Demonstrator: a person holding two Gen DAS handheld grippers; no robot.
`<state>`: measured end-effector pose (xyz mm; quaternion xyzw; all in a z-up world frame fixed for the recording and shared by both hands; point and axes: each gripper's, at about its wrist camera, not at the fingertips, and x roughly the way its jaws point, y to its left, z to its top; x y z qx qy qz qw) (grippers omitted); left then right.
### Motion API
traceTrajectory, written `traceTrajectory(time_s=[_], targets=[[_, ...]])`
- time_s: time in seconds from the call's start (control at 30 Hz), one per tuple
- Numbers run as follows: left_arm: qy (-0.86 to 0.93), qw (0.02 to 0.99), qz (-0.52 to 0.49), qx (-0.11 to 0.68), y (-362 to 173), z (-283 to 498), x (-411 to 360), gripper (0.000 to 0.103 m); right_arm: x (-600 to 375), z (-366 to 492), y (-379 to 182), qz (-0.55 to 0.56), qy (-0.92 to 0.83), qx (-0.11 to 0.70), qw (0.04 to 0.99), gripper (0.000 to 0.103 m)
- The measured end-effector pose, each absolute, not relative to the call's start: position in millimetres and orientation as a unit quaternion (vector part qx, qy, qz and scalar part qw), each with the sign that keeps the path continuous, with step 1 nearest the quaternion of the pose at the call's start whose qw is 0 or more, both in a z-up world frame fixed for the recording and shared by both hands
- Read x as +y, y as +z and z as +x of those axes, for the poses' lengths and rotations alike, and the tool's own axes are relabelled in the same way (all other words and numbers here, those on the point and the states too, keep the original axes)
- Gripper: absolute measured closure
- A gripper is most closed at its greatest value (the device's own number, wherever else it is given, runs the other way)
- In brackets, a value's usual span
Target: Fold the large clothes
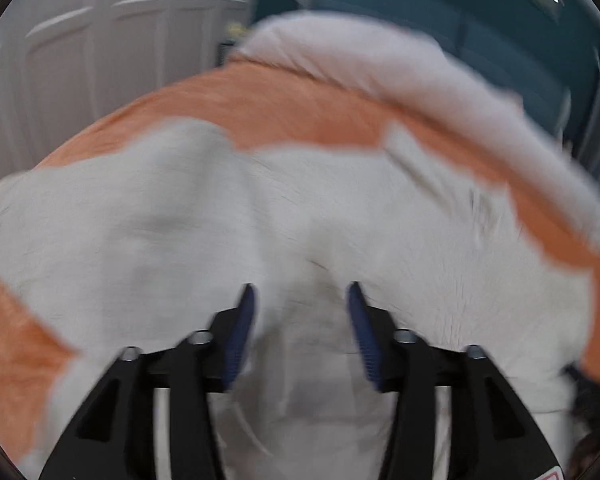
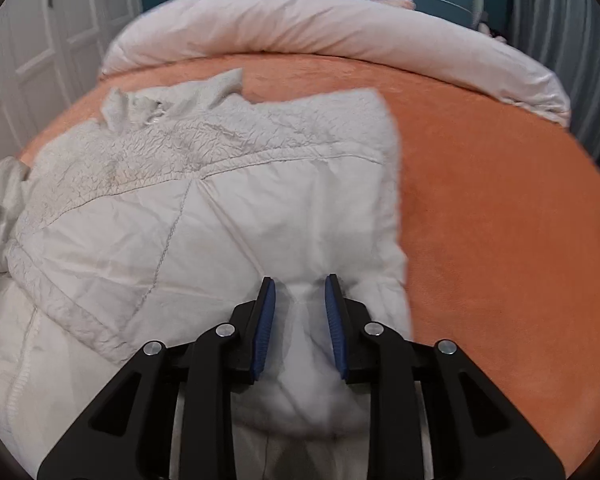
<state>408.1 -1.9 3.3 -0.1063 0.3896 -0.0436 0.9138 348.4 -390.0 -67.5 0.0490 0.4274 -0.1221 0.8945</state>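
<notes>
Cream jacket point(image 2: 204, 216), one, on orange blanket point(image 2: 500, 216); left tool point(image 1: 300, 292), right tool point(image 2: 300, 284) both released.

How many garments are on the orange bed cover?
1: a cream quilted jacket with fleecy lining, spread left of centre on the orange bed cover. More could be hidden beneath it.

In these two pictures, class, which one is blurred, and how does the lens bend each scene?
Left wrist view: motion blur smears the white jacket and orange bedspread. Right wrist view: sharp, the jacket's seams clear. Both views: fisheye curves the bed into a dome, dark corners.
</notes>
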Motion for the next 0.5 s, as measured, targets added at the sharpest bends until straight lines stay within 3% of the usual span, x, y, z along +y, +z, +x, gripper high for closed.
traceTrajectory(time_s=[0.07,0.1,0.23,0.37,0.5], targets=[[-0.022,0.92,-0.139,0.366,22,397,53,0.023,-373,328,-41,0.057,-0.103,0.405,0.907,0.068],[0.003,0.924,-0.147,0.354,29,393,89,0.022,-361,317,-30,0.057,-0.092,0.396,0.912,0.064],[0.115,0.902,-0.188,0.372,21,400,215,0.022,-306,281,-12,0.067,-0.037,0.39,0.918,0.06],[0.199,0.841,-0.322,0.388,-18,404,324,0.024,-257,252,-25,0.082,0.014,0.401,0.912,0.05],[0.215,0.832,-0.34,0.382,-34,415,345,0.033,-229,240,-58,0.069,0.016,0.43,0.9,0.044]])
